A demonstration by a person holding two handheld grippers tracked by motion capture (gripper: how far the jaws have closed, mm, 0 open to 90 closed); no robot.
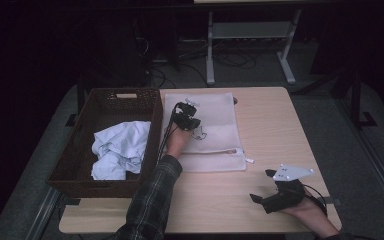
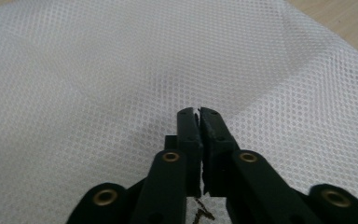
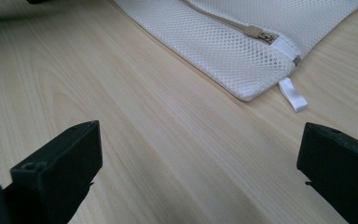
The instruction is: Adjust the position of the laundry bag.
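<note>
Left tool clenched, pinching mesh bag beneath it; right tool released, bag corner ahead.

the room is dark, with light falling mostly on a pale wooden table. grey carpeted floor surrounds it. behind stands a grey metal frame of another bench, with black cables strewn beneath it.

This looks like a lab or test room, dark all round. A pale wooden table stands on grey carpet. Behind it, loose cables trail across the floor, beside the grey metal legs of 1 workbench.
</note>
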